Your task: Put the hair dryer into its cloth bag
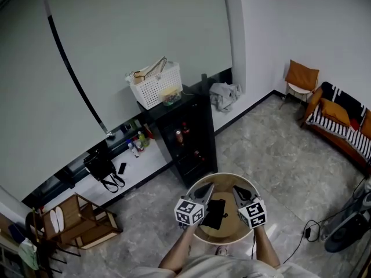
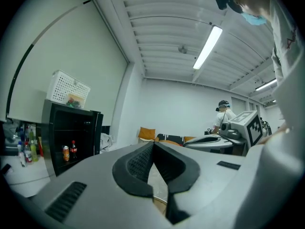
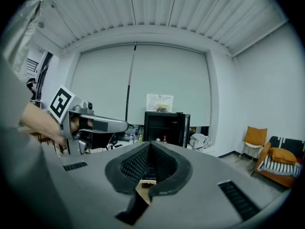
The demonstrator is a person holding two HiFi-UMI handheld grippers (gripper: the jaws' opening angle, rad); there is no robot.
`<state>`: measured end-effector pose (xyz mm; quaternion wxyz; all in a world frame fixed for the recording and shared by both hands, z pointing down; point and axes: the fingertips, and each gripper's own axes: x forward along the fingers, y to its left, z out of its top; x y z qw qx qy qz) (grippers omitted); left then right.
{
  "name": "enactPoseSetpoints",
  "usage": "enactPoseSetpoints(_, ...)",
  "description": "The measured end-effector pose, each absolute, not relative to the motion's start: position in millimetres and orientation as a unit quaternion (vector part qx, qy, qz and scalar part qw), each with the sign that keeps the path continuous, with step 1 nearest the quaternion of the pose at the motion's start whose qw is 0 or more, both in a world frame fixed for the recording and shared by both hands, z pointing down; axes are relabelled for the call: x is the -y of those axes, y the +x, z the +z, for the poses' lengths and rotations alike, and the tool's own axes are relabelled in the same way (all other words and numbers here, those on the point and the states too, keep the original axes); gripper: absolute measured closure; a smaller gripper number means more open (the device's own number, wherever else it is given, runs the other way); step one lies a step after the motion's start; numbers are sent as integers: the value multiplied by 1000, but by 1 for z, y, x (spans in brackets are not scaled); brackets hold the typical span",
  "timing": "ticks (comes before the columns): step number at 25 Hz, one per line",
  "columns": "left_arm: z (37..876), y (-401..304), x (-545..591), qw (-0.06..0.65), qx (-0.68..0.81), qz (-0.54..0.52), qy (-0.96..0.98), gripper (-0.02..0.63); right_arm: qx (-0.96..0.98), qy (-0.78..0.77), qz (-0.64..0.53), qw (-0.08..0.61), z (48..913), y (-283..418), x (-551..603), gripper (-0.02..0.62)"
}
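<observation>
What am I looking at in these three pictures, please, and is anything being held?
There is no robot here: a person holds a gripper in each hand. The head view comes from a camera on the person's head, looking down on the left gripper and the right gripper. The other two pictures come from cameras riding on each gripper, looking along its fingers. Both pairs of fingers are shut and hold nothing. Below them stands a round table with a black item on it, too small to identify. Behind it is a black cabinet with a white basket on top.
</observation>
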<state>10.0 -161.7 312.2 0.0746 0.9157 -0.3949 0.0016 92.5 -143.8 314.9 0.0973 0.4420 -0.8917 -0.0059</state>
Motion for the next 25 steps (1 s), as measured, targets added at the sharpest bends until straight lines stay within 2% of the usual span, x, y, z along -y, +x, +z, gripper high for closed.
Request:
enactPoseSetpoints(9,315,-2,119,76,379,17,922,575,886,455,21,89,322,83,99,568)
enactPoseSetpoints(25,333,-49,-55,79,347,14,934,576,867,486,26,111,342,29,-81,568)
